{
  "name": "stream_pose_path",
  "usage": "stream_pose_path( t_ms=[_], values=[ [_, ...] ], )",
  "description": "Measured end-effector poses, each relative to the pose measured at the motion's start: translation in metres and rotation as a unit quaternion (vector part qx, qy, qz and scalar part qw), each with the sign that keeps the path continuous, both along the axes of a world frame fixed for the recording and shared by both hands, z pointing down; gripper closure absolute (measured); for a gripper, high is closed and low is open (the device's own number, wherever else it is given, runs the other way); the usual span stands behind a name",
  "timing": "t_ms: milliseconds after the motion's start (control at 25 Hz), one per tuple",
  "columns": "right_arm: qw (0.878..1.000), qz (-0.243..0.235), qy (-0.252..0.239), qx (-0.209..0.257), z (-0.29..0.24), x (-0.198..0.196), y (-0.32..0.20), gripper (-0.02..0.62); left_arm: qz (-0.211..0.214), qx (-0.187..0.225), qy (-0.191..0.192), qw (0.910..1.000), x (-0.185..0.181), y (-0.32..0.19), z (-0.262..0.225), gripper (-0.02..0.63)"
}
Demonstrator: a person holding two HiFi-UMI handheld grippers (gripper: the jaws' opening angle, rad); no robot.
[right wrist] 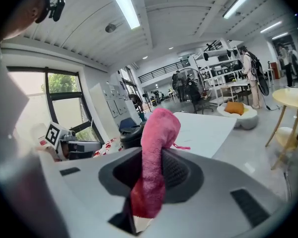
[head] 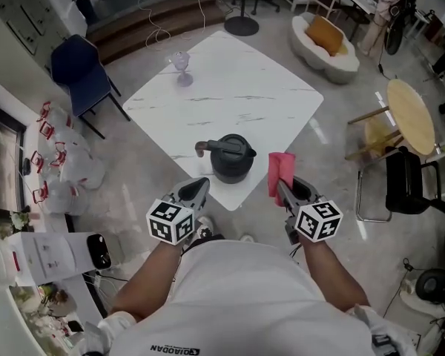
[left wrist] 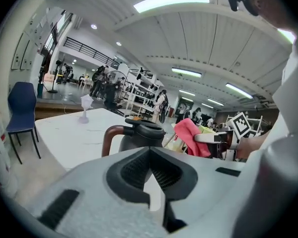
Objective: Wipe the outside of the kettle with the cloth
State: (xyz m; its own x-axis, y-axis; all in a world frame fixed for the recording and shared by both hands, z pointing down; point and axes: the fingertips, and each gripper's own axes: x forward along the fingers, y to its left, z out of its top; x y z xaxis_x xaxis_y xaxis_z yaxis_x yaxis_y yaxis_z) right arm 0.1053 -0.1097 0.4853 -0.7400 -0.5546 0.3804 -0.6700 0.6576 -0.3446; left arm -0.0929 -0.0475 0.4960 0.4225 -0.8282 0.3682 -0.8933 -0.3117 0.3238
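A dark kettle (head: pixel 231 156) with a brown handle (head: pixel 200 147) stands near the closest corner of the white marble table (head: pixel 230 95). From the left gripper view the kettle (left wrist: pixel 139 135) lies just ahead. My left gripper (head: pixel 200 188) hovers just short of it on the left, jaws shut with nothing between them. My right gripper (head: pixel 282 186) is shut on a pink cloth (head: pixel 280 170), held just right of the kettle. In the right gripper view the cloth (right wrist: pixel 154 157) stands up out of the jaws, with the kettle (right wrist: pixel 131 135) behind it.
A clear stemmed glass (head: pixel 181 65) stands at the table's far left corner. A blue chair (head: pixel 80 73) is left of the table. A round wooden side table (head: pixel 411 116) and a black chair (head: pixel 411 184) stand to the right. Bags (head: pixel 67 165) lie on the floor at left.
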Motion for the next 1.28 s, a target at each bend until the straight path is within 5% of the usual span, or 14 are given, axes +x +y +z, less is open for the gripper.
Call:
stream_pose_path(
  t_ms=[480,1280],
  values=[
    [1.0,-0.017,-0.008,0.004,0.009,0.013,0.03,0.492,0.002,0.031,-0.052,0.9982,0.022,0.028,-0.012,0.604],
    [0.999,-0.034,-0.013,0.009,0.009,0.015,0.044,0.492,-0.011,0.036,-0.061,0.9974,0.031,0.043,-0.021,0.604]
  ],
)
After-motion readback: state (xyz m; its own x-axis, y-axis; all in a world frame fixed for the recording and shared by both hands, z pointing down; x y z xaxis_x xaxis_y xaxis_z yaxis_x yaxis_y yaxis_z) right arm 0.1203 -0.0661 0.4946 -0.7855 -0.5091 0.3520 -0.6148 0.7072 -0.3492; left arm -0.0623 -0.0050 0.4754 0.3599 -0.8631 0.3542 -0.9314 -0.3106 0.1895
